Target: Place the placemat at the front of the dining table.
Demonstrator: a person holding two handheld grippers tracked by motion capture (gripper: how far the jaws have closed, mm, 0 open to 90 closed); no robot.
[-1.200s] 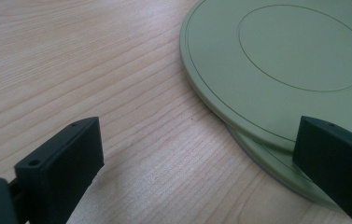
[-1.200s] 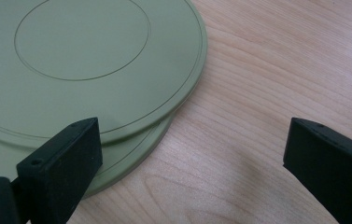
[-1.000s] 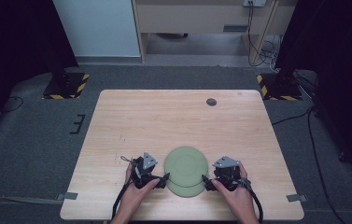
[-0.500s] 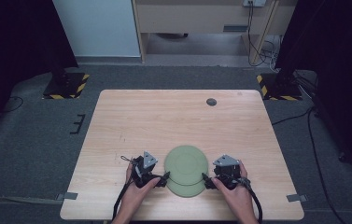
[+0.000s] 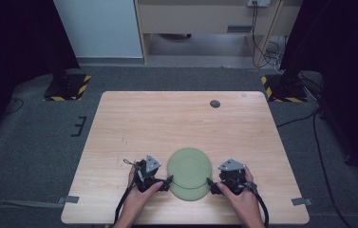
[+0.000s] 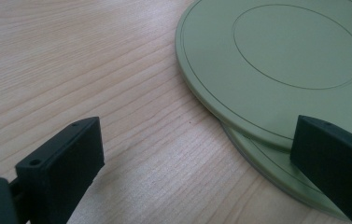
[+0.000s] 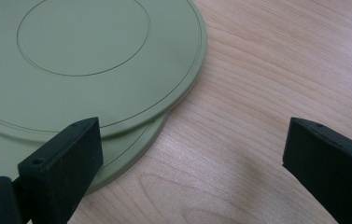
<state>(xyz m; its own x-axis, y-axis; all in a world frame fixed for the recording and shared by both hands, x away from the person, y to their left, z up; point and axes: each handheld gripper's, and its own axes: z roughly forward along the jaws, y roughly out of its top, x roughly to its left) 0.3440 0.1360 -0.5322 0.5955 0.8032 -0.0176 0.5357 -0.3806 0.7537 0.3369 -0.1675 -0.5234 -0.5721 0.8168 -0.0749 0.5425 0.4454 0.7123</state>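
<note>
Two flat green round plates lie stacked near the table's front edge, the upper plate [image 5: 189, 167] shifted a little farther back than the lower plate [image 5: 189, 194]. My left gripper [image 5: 165, 182] sits just left of the stack, open, with its right jaw over the lower plate's [image 6: 281, 175] rim and the upper plate [image 6: 281, 56] ahead. My right gripper [image 5: 211, 184] sits just right of the stack, open, its left jaw over the lower plate's [image 7: 131, 154] edge beside the upper plate [image 7: 85, 51]. Neither holds anything.
The wooden table [image 5: 176, 123] stretches back from the plates. A small dark round disc [image 5: 215, 103] lies near its far edge. Grey carpet surrounds the table, with yellow-black striped stand bases [image 5: 67, 88] at the back corners.
</note>
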